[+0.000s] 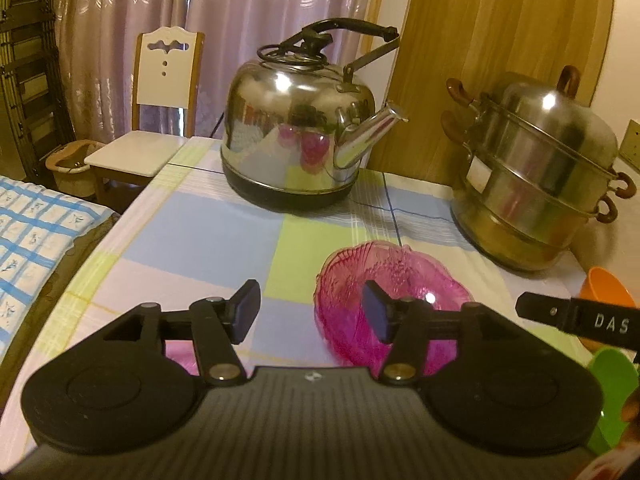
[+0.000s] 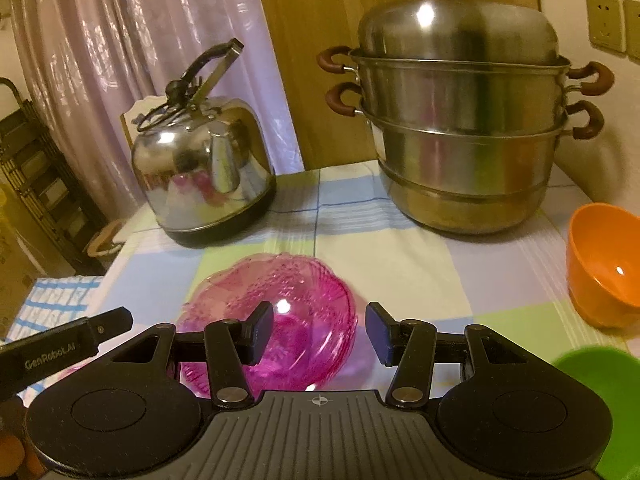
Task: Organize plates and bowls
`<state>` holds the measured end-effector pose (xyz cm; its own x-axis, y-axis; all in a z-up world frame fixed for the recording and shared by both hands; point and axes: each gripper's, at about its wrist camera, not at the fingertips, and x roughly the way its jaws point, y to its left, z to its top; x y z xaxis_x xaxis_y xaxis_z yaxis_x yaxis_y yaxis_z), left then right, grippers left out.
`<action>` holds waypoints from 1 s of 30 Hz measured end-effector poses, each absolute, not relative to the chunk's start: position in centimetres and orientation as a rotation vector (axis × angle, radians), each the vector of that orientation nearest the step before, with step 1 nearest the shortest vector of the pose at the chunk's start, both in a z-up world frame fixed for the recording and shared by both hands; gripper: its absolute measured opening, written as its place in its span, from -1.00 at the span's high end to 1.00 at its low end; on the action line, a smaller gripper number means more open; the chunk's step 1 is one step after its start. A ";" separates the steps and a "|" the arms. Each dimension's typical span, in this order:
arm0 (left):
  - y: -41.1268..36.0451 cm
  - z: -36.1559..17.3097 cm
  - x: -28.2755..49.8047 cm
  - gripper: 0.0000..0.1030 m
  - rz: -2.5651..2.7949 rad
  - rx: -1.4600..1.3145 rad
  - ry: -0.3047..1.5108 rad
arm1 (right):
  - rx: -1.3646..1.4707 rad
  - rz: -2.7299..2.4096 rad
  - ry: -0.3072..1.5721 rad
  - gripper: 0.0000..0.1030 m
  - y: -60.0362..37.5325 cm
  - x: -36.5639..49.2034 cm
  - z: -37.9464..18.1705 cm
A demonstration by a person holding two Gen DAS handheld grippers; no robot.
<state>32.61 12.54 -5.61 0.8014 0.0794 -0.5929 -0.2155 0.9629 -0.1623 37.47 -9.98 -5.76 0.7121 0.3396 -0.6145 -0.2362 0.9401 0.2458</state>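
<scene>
The pink glass bowl sits on the checked tabletop, in front of the kettle and steamer pot. Left tongs and right tongs hover above it, both partly open and empty.

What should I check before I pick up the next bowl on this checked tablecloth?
1. Left claw empty, pads apart: ok.
2. Right claw empty, pads apart: ok.
3. Translucent pink glass dish resting flat on the checked tablecloth, free of both claws: ok.
4. Orange plastic bowl upright and unobstructed, away from the stacked steel steamer pot: ok.
5. Green plastic bowl fully in view: not ok, cut off at the frame edge.
6. Domed steel kettle clear of the working area, spout not over the pink dish: ok.
</scene>
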 end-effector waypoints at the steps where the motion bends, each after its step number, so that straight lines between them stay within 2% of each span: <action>1: 12.5 -5.4 31.9 -0.03 0.160 -0.224 0.622 | 0.158 0.321 0.711 0.00 -10.0 37.0 -5.6; 13: 12.4 -4.5 23.5 -0.16 0.184 -0.194 0.617 | 0.163 0.346 0.741 0.00 -10.2 31.1 -5.0; 30: 13.8 -5.8 18.6 -0.23 0.208 -0.120 0.642 | 0.073 0.445 0.782 0.00 -6.5 26.1 -6.2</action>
